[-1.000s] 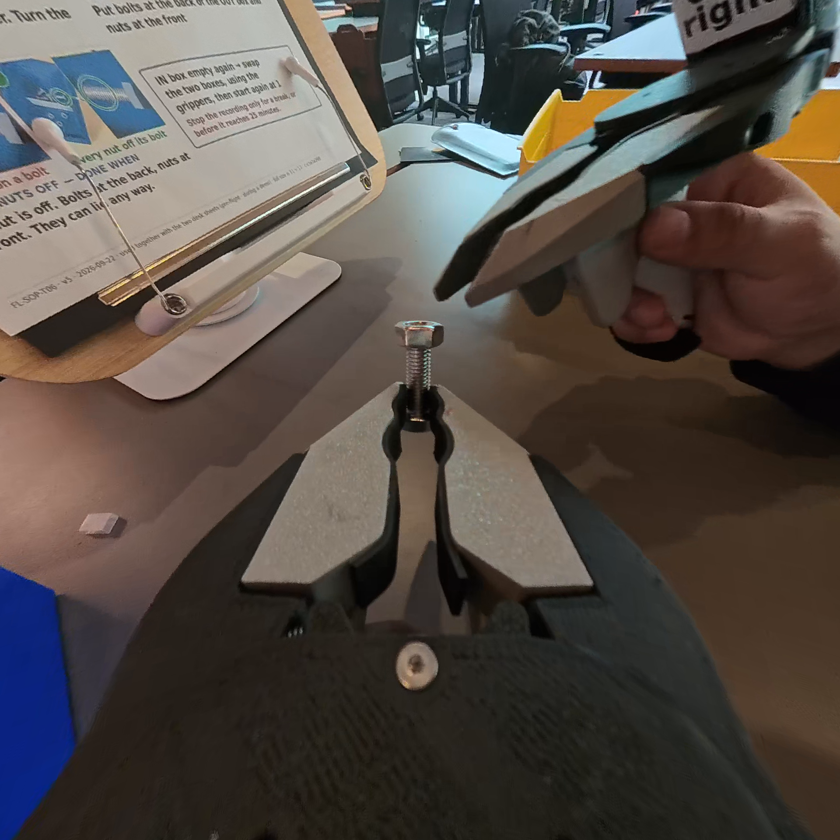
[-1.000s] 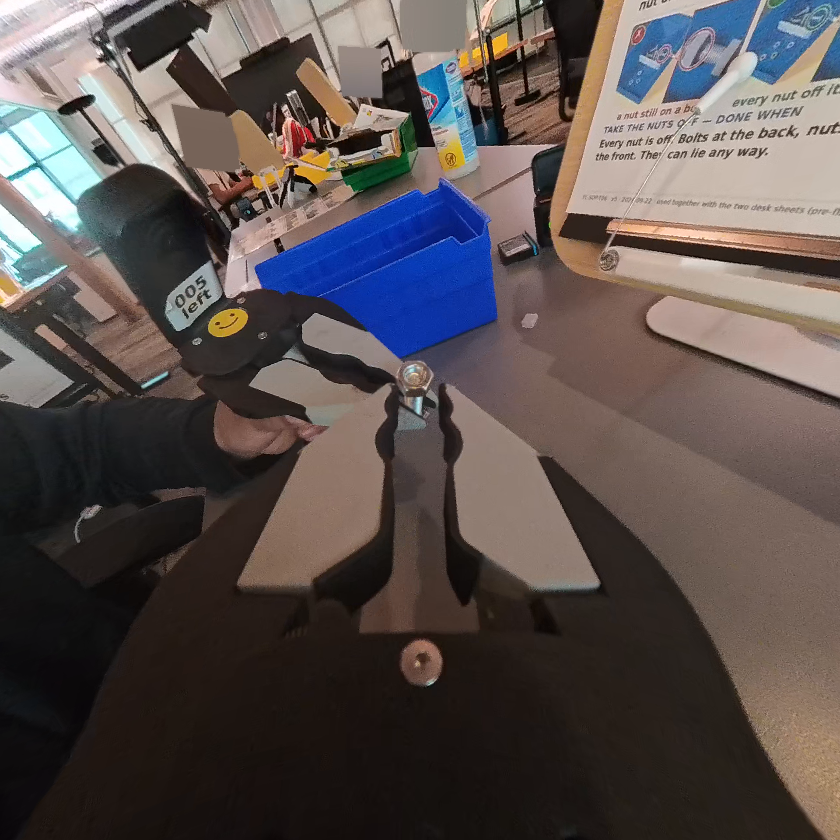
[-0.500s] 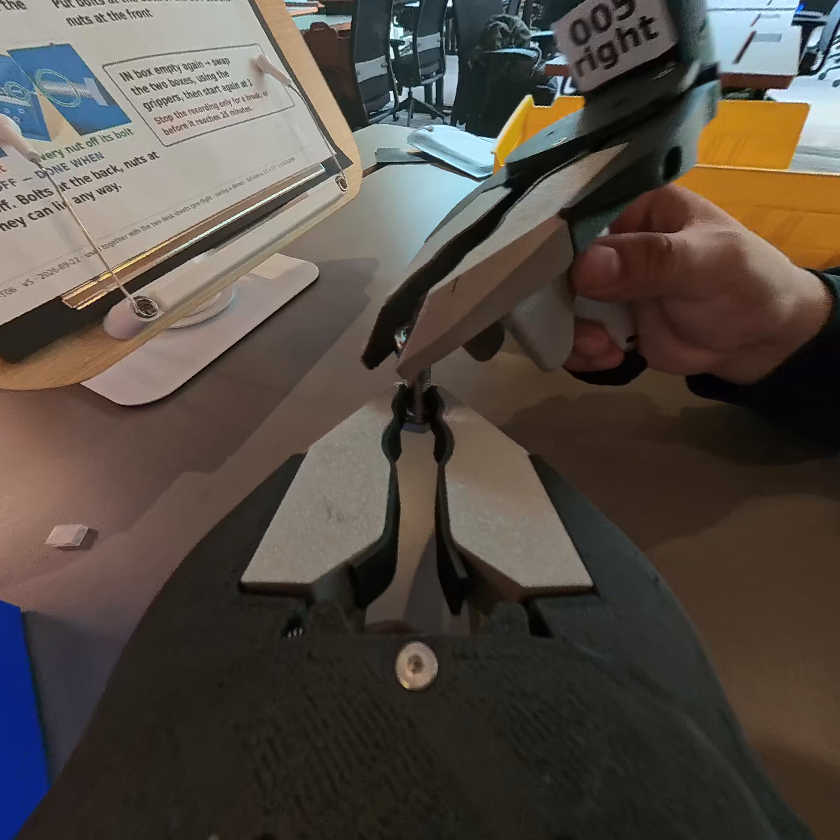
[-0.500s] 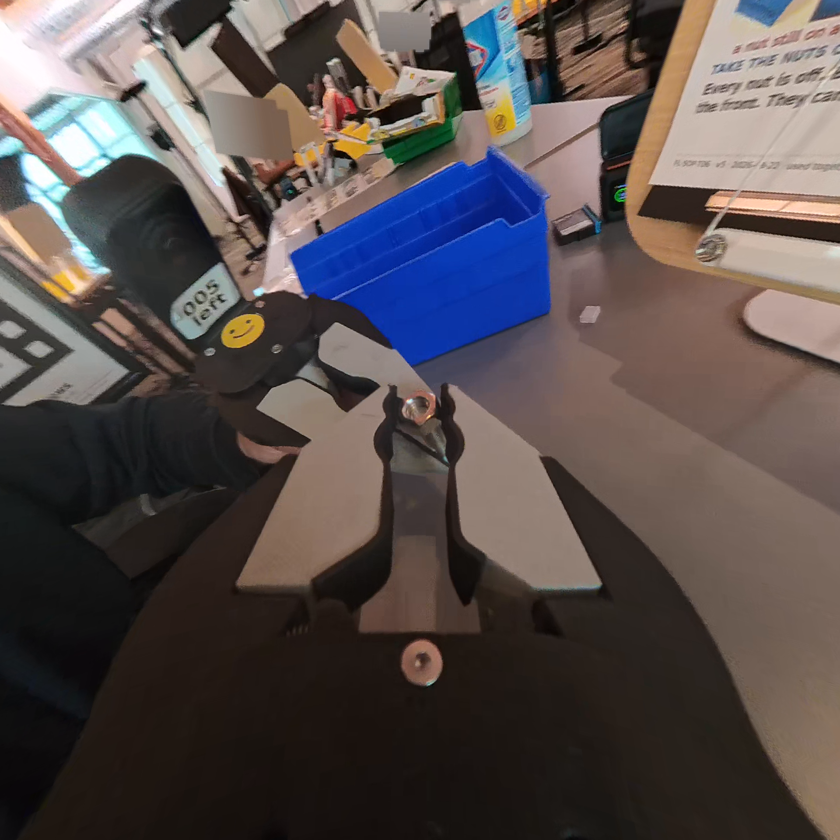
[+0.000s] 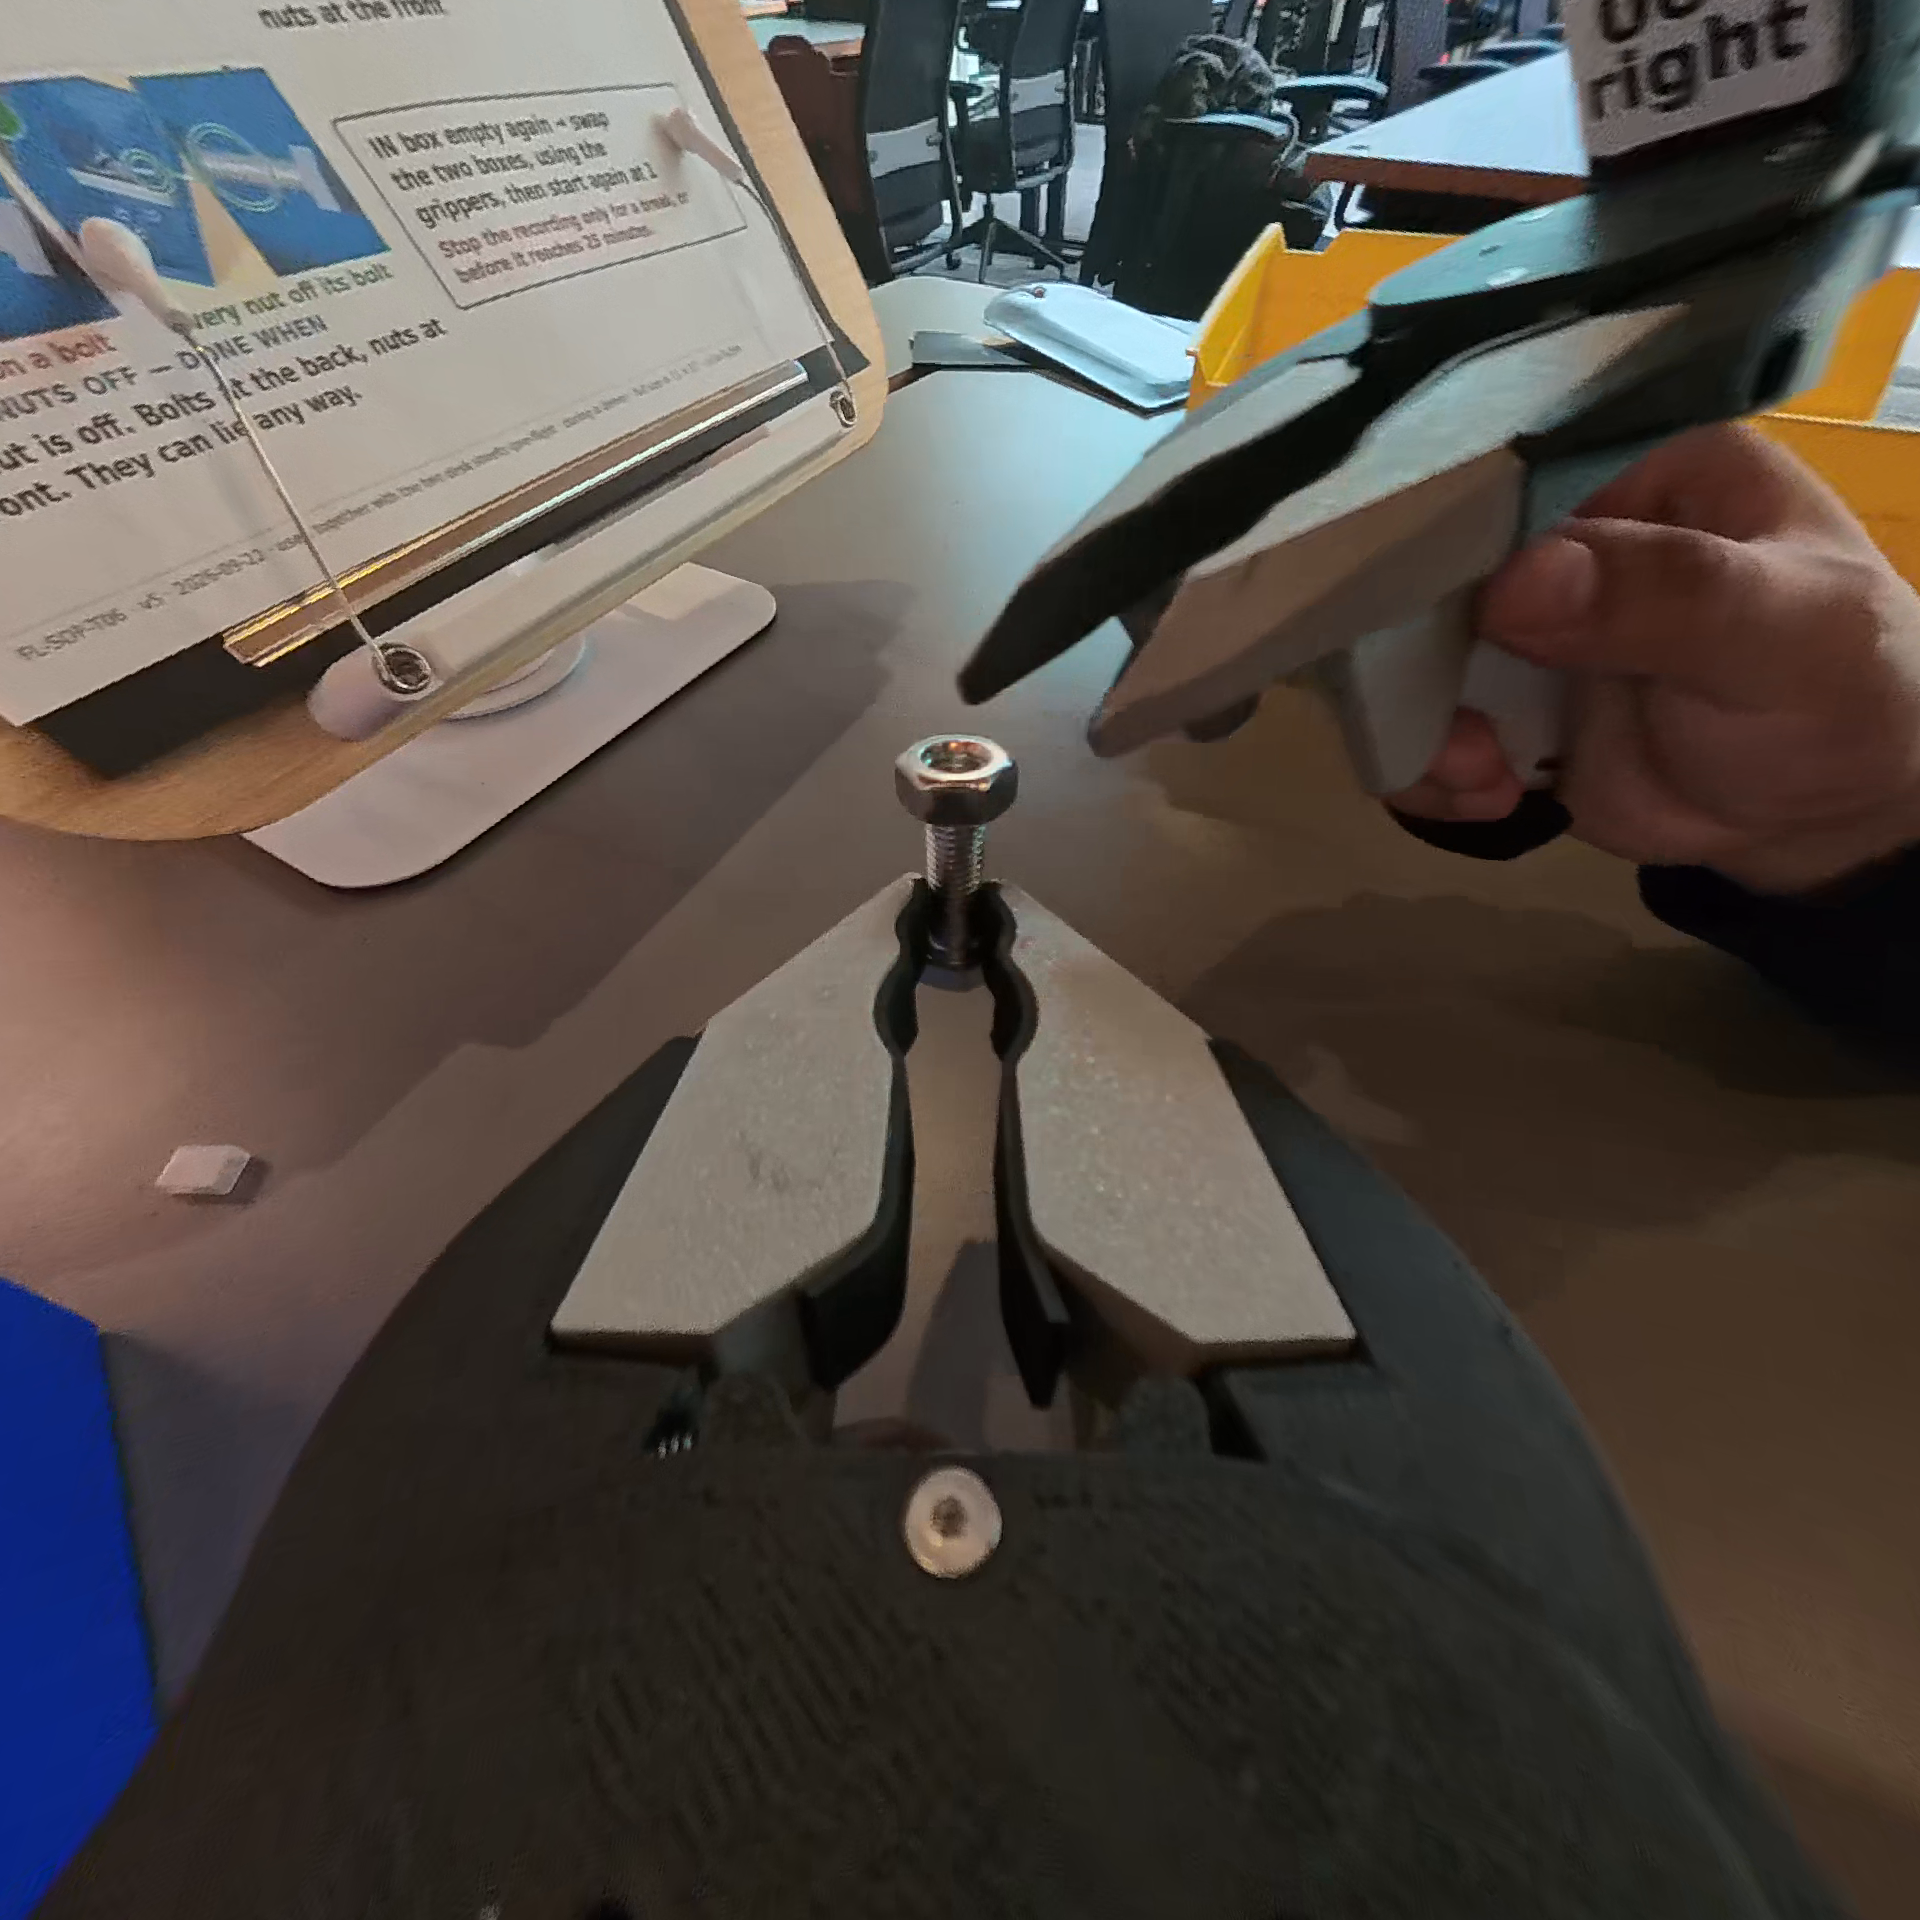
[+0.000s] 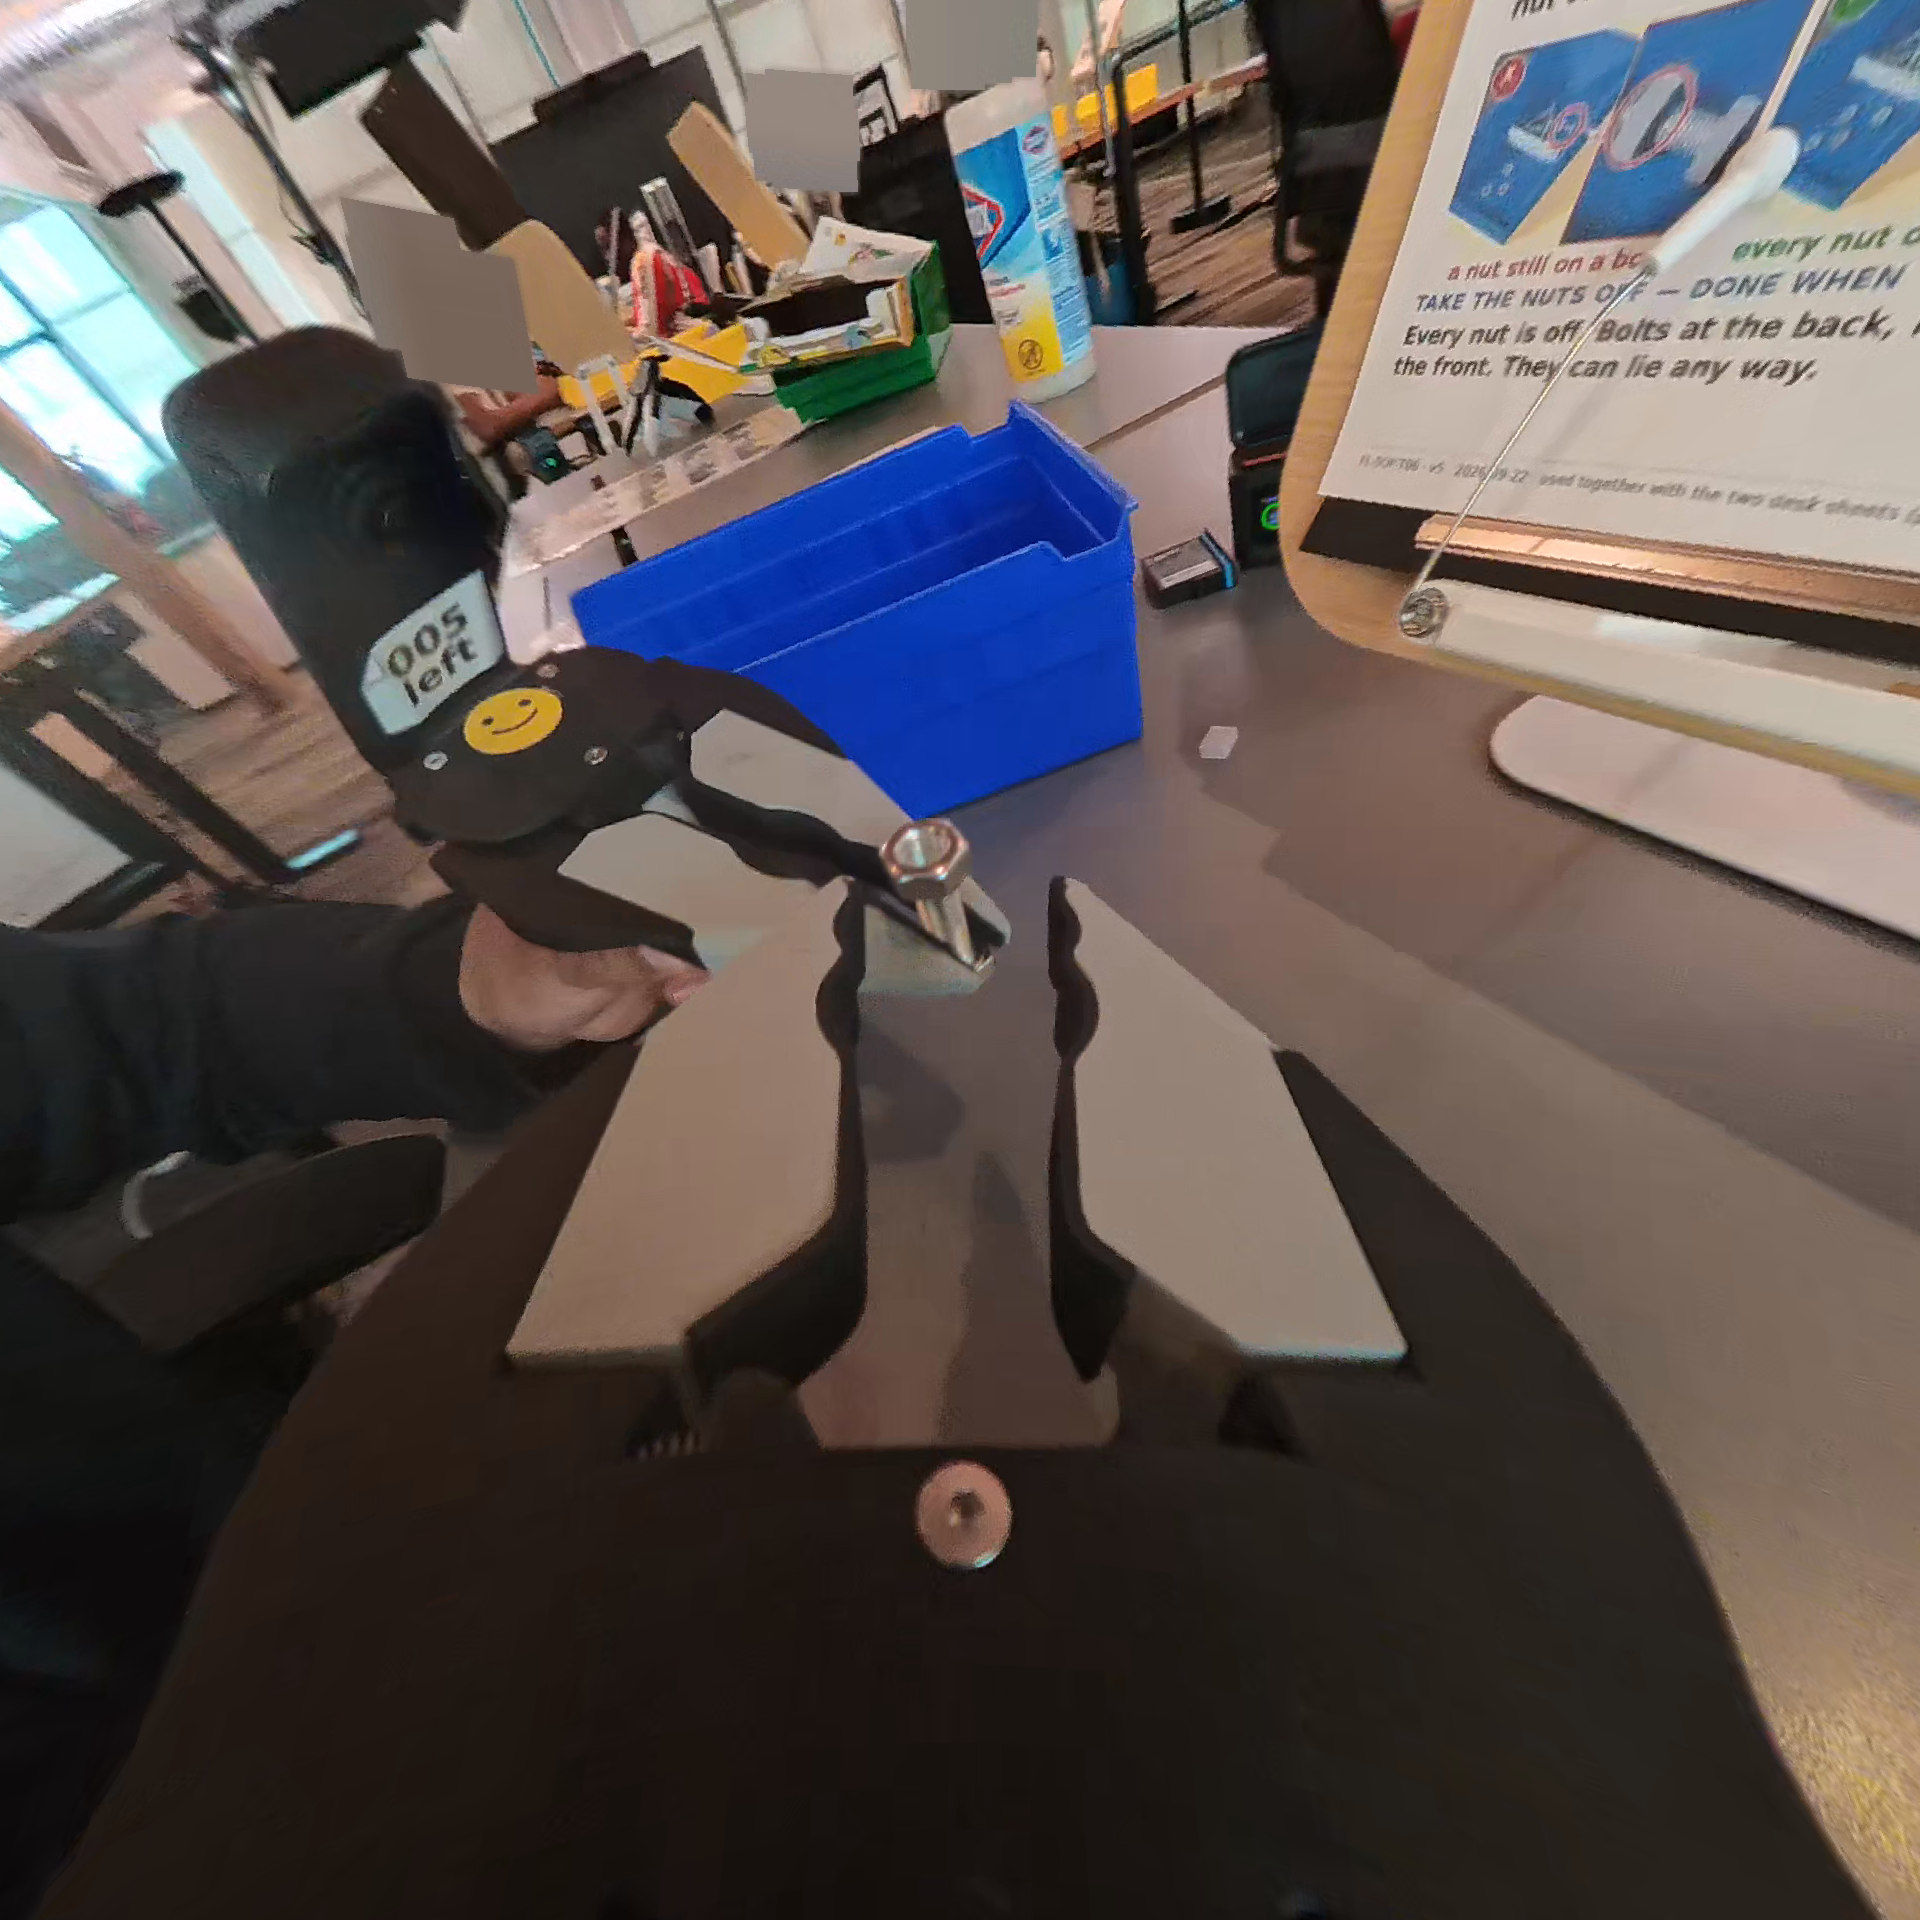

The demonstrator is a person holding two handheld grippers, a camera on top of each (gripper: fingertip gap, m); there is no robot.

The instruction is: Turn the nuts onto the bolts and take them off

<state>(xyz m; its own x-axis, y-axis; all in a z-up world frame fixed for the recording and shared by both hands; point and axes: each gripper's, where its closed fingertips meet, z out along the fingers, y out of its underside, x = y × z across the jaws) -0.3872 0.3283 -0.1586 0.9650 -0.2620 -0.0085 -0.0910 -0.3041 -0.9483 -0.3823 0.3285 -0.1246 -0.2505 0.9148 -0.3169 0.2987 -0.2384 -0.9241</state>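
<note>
My left gripper (image 5: pixel 954 909) is shut on the lower end of a silver bolt (image 5: pixel 951 883) and holds it above the table, threads pointing up. A hex nut (image 5: pixel 956 787) sits at the top of the threads. My right gripper (image 6: pixel 954 899) is open and empty. In the left wrist view the right gripper (image 5: pixel 1034 717) hangs just up and to the right of the nut, apart from it. The right wrist view shows the nut (image 6: pixel 923 857) and bolt (image 6: pixel 951 920) just past my open fingertips, held by the left gripper (image 6: pixel 961 940).
A blue bin (image 6: pixel 883 623) stands behind the left gripper. A yellow bin (image 5: pixel 1849 343) is behind the right hand. A wooden stand (image 5: pixel 821 343) with an instruction sheet rises at the back. A small white piece (image 5: pixel 205 1169) lies on the grey table (image 5: pixel 1558 1195). The grippers are tip to tip, or close to it.
Half a second ago the right gripper was closed around the nut. It has since opened and drawn back up and to the right. The left gripper still holds the bolt.
</note>
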